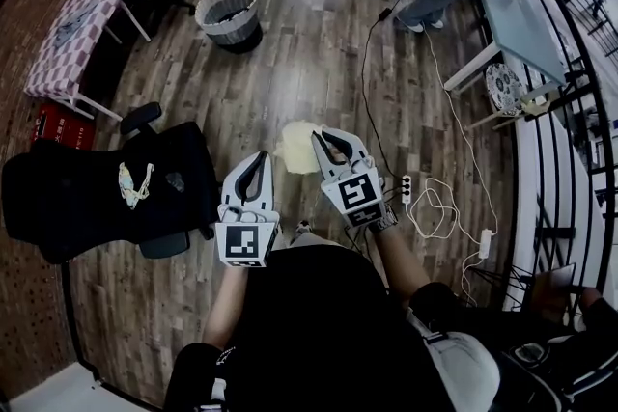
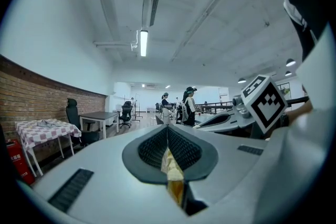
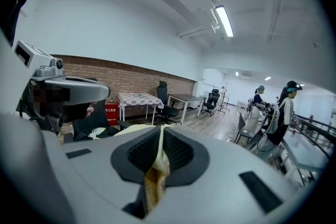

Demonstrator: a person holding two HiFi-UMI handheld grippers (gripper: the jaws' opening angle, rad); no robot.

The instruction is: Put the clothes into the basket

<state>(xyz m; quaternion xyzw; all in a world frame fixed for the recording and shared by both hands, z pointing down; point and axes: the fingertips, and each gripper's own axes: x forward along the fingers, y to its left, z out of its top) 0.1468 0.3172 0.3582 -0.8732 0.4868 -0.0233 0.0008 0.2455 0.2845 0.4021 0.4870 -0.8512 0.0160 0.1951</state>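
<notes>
Looking down in the head view, the left gripper [image 1: 261, 159] and right gripper [image 1: 321, 140] sit side by side in front of the person. A pale yellow cloth [image 1: 294, 150] is bunched between their tips, up off the wood floor [image 1: 319, 43]. The basket [image 1: 230, 14] stands well apart, farther out on the floor, with a checked table [image 1: 77, 34] off to its left.

Left gripper view: jaws pinched together on a fold of the cloth [image 2: 171, 165], yellow fabric squeezed right in the seam.

Right gripper view: same deal, jaws closed tight on a strip of cloth [image 3: 156, 168] that spills out past the tips. The checked table [image 3: 137, 98] sits back by the brick wall [image 3: 131, 81].
</notes>
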